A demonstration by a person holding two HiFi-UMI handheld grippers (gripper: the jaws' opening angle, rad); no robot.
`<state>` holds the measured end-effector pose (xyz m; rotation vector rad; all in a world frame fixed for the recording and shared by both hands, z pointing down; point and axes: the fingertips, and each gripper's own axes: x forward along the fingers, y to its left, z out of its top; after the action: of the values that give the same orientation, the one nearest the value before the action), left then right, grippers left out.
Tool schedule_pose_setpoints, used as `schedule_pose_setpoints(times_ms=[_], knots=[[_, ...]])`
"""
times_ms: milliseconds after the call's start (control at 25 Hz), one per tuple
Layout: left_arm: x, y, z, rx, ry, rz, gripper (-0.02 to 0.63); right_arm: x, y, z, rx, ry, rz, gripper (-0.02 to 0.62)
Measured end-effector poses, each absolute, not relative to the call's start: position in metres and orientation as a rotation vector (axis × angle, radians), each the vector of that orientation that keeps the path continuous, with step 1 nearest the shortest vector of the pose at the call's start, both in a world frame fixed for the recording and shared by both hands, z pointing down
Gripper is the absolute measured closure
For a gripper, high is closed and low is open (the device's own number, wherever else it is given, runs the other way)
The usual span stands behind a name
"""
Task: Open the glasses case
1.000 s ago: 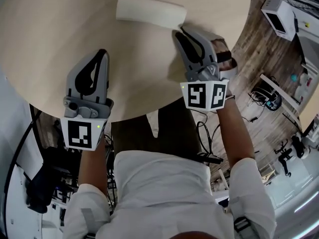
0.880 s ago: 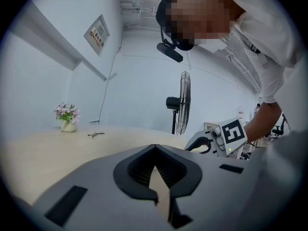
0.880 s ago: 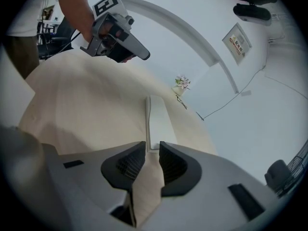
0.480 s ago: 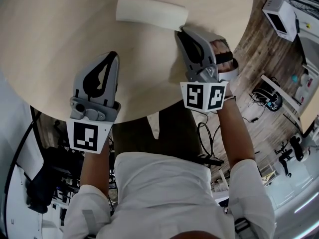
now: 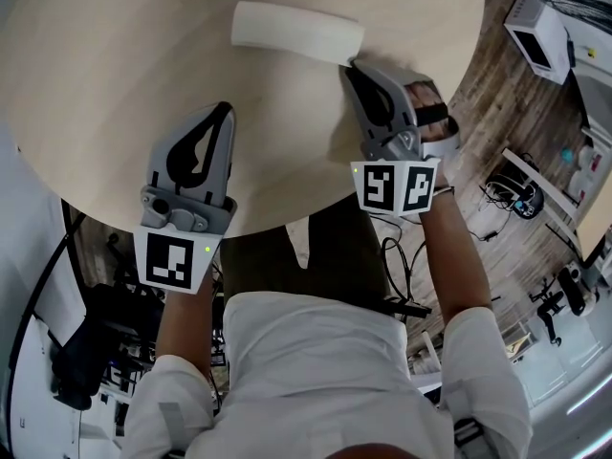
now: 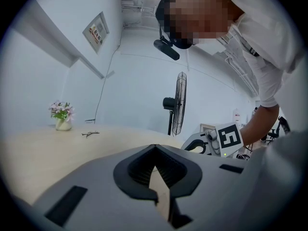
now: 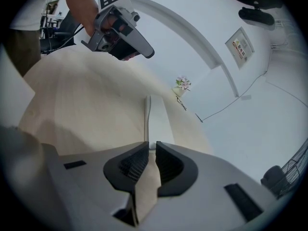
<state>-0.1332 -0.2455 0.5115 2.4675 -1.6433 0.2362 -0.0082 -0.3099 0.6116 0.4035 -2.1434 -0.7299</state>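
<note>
Approach to white glasses case [image 5: 298, 34], closed and lying flat on round wooden table [image 5: 115, 75]. Right gripper [image 5: 354, 64] tip-on at case's right end, touching or just short of it; cannot tell which. Claw there all but clenched, only a thin slit between the pads, grasping nothing. Left gripper [image 5: 226, 111] well apart from case, on its near side and off its left end, claw clenched and empty.

Looks like the reaching step, with lid not yet lifted. Next move likely calls for parting the right claw or working a tip into the seam at case's right end, and for bringing the left gripper up to case's left end to pin the base. Otherwise risks sliding the whole light case instead of opening it.

From head view: full outline of case, with both grippers and the person's forearms on case's near side, but no seam. From right gripper view: case end-on, straight beyond the pads, with a dark line down one side, possibly the seam, and flower vase [image 7: 183, 84] far beyond case. From left gripper view: no case at all; instead the same flower vase, spectacles [image 6: 90, 134] on the table and standing fan [image 6: 178, 105], places relative to case not readable there.
</note>
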Motion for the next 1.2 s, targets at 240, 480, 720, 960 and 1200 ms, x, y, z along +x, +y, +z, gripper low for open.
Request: schedule_pose_setpoints(times_ms=[240,480,720,960,1200], knots=[[-0.137,-0.248,0.502,2.472,-1.641,0.237,0.594,-0.009,-0.314,0.604,0.413,-2.152,-0.716,0.548],[-0.14,-0.253,0.493,2.463,-1.647,0.248,0.594,-0.01,-0.323,0.59,0.421,-2.168,-0.699,0.557],[-0.138,-0.255,0.481,2.454,-1.641,0.254,0.594,-0.01,-0.341,0.574,0.434,-2.179,-0.691,0.565],[-0.142,-0.256,0.47,2.435,-1.648,0.265,0.594,-0.014,-0.36,0.565,0.436,-2.208,-0.641,0.568],[-0.146,-0.261,0.466,2.42,-1.635,0.287,0.594,-0.015,-0.377,0.565,0.427,-2.23,-0.598,0.568]])
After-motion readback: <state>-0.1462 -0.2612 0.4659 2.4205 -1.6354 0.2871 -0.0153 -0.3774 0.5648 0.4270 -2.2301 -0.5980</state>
